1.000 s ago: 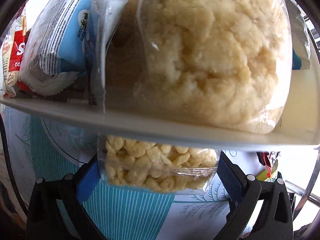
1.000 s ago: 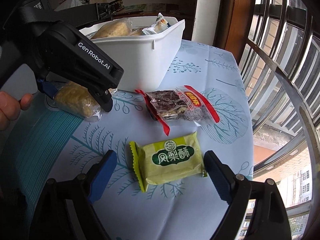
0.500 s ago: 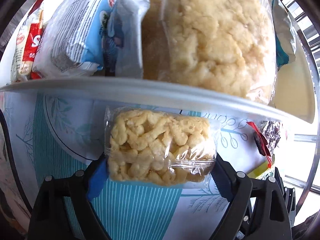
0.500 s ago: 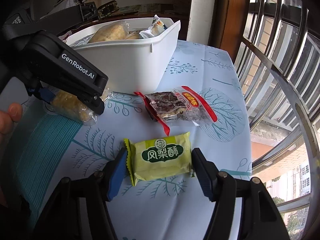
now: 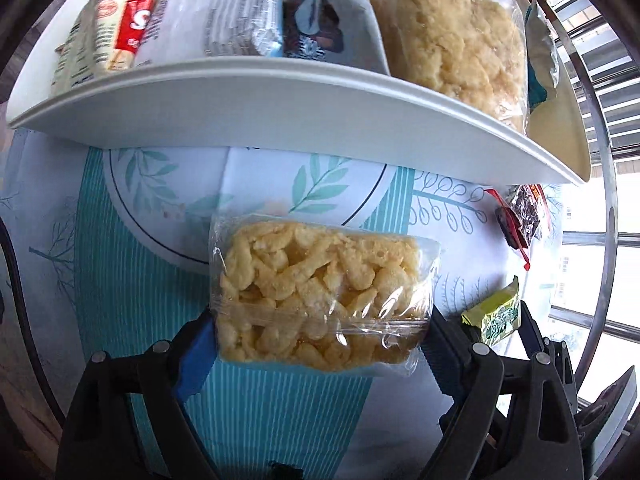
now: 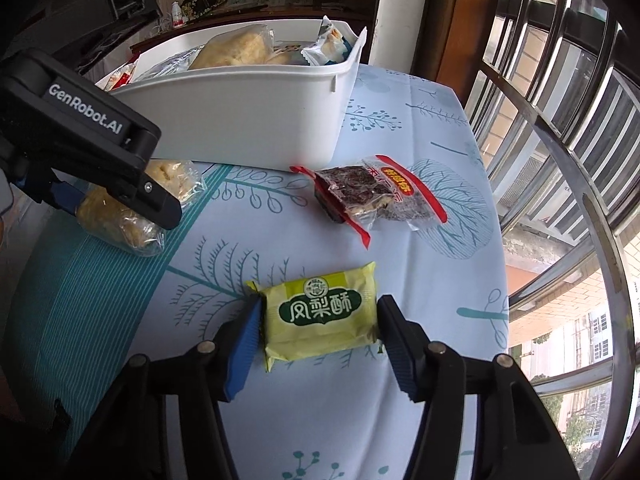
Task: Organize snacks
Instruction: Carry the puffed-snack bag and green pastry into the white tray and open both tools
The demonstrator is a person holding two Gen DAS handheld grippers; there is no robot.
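My left gripper (image 5: 320, 320) is shut on a clear pack of puffed rice snack (image 5: 320, 280), a pad against each short end. It holds the pack just above the tablecloth in front of the white bin (image 5: 280, 112). The right wrist view shows the same pack (image 6: 132, 232) at the left. My right gripper (image 6: 318, 320) is closing on a green pineapple-cake pack (image 6: 320, 312) that lies flat on the table, and its pads touch both wrapper ends. A dark snack in a red-edged clear wrapper (image 6: 360, 192) lies between the green pack and the bin (image 6: 248, 120).
The bin holds several wrapped snacks, among them a large pale crumbly cake (image 5: 460, 48) and a red and white pack (image 5: 132, 20). A pale blue leaf-print tablecloth (image 6: 420, 272) covers the table. Its right edge meets window bars (image 6: 560, 128).
The left jaws closed onto the puffed pack and drew it back from under the bin's rim. The right jaws narrowed around the green pack until the pads reached its ends.
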